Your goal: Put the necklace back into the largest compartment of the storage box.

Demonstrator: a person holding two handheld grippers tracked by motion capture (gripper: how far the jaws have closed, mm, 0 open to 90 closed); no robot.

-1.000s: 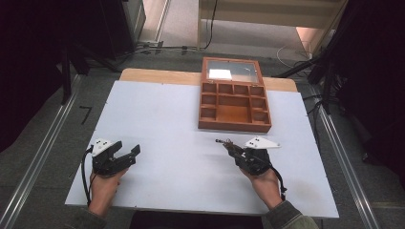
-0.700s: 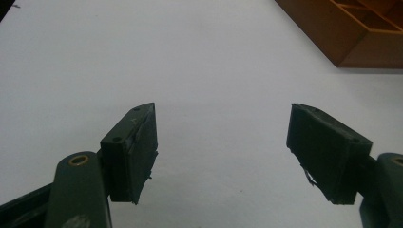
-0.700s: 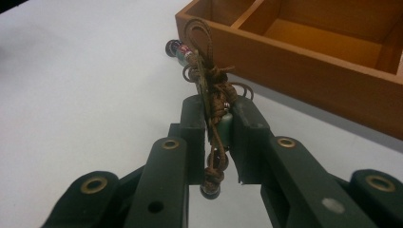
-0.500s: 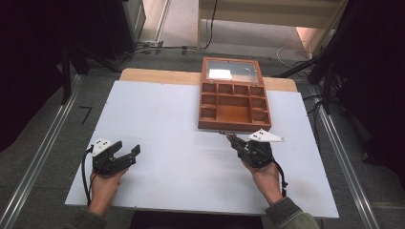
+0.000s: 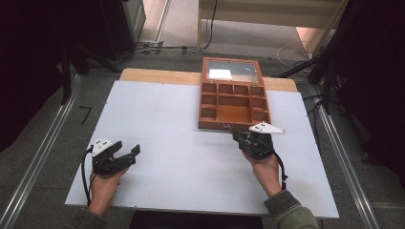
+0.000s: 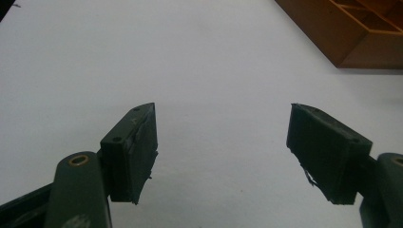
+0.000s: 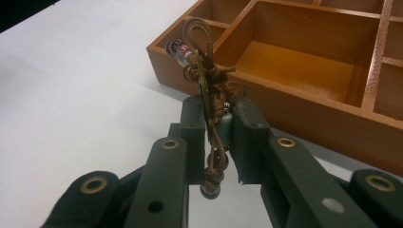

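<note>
The right tool (image 7: pixel 217 128) is clamped on a brown cord bracelet (image 7: pixel 209 95) at lower centre of its view, just short of the open wooden compartment box (image 5: pixel 233 125); placing it inside remains. The left tool (image 5: pixel 125 153) rests apart, empty, on the tabletop (image 5: pixel 162 119)
</note>
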